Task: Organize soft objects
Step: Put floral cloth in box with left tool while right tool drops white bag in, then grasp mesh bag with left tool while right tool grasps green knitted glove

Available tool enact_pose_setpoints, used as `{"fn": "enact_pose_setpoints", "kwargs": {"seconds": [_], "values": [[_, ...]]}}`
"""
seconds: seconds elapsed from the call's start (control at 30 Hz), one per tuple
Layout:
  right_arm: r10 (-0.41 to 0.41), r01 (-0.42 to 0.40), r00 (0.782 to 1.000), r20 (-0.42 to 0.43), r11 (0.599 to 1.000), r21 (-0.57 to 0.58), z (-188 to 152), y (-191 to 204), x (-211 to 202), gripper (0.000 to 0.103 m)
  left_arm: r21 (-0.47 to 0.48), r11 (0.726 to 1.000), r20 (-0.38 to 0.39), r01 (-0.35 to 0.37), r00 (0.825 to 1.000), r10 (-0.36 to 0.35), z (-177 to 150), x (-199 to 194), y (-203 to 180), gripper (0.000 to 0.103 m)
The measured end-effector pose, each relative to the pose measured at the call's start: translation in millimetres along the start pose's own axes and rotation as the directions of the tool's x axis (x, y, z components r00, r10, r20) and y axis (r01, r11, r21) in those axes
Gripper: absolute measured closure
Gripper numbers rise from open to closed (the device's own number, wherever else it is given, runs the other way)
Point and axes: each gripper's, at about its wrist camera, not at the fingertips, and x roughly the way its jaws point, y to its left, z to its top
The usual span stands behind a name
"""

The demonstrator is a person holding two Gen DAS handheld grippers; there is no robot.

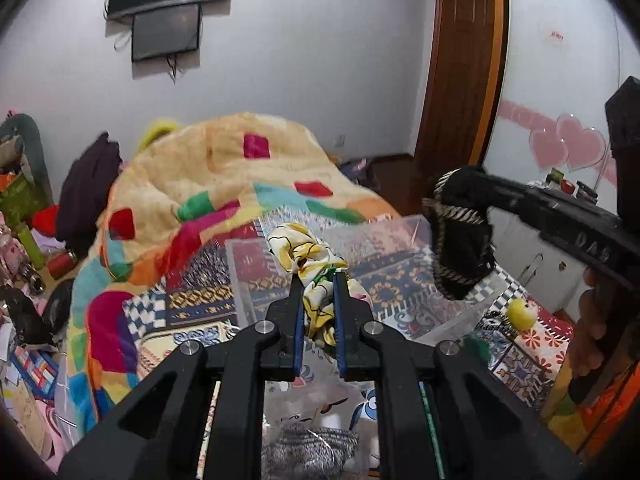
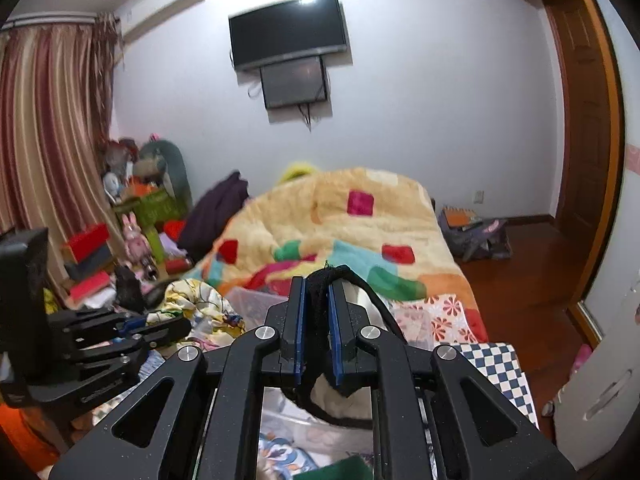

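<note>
My left gripper [image 1: 317,280] is shut on a yellow-and-white printed cloth [image 1: 306,250] and holds it above a clear plastic box [image 1: 248,280] on the bed. The cloth also shows in the right wrist view [image 2: 196,300], beside the left gripper [image 2: 176,326]. My right gripper [image 2: 317,288] is shut on a black fabric item [image 2: 320,312] with a striped braided trim. In the left wrist view that item [image 1: 460,240] hangs from the right gripper [image 1: 444,188] over the box's right side. A grey knitted piece [image 1: 308,452] lies below the left gripper.
A bright patchwork fleece blanket [image 2: 340,232] is heaped on the bed behind the box. A small yellow plush [image 1: 522,312] lies on the bed at right. Cluttered boxes and toys [image 2: 132,232] stand at the left by the curtain. A wooden door [image 2: 580,120] and bare floor are at the right.
</note>
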Motion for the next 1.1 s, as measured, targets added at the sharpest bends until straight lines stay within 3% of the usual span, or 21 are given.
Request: {"fn": "enact_pose_setpoints", "kwargs": {"seconds": [0.3, 0.57, 0.67, 0.73, 0.9, 0.97, 1.03, 1.1], "values": [[0.037, -0.035, 0.975, -0.217, 0.999, 0.015, -24.5, -6.5, 48.9, 0.093, -0.044, 0.999, -0.132, 0.031, 0.991, -0.037, -8.9, 44.8, 7.4, 0.091], [0.014, -0.02, 0.947, -0.322, 1.0, -0.013, -35.4, -6.1, 59.6, 0.092, -0.053, 0.998, -0.165, 0.036, 0.985, -0.045, -15.0, 49.3, 8.3, 0.087], [0.014, -0.023, 0.94, -0.342, 0.999, -0.023, -37.4, -5.4, 57.2, 0.079, -0.057, 0.997, -0.164, 0.045, 0.985, -0.053, -16.0, 44.4, 7.8, 0.08], [0.007, -0.02, 0.943, -0.332, 0.999, -0.037, -36.7, -1.9, 52.7, 0.064, -0.057, 0.997, -0.155, 0.046, 0.986, -0.054, -16.3, 38.6, 7.9, 0.071], [-0.015, -0.006, 0.963, -0.269, 0.997, -0.077, -30.1, 4.7, 28.7, 0.053, -0.065, 0.997, -0.111, 0.046, 0.992, -0.053, -16.8, 16.3, 8.2, 0.059], [-0.014, -0.003, 0.972, -0.235, 0.997, -0.074, -25.8, 6.4, 18.1, 0.045, -0.065, 0.997, -0.078, 0.045, 0.996, -0.05, -16.7, 2.3, 8.5, 0.05], [-0.017, 0.005, 0.98, -0.199, 0.998, -0.063, -22.6, 7.3, 7.4, 0.025, -0.054, 0.998, -0.039, 0.036, 0.998, -0.039, -17.4, -11.5, 8.1, 0.038], [-0.028, 0.02, 0.987, -0.156, 0.998, -0.055, -20.5, 9.3, -5.2, 0.019, -0.034, 0.999, -0.011, 0.015, 1.0, -0.015, -17.8, -23.5, 7.1, 0.033]]}}
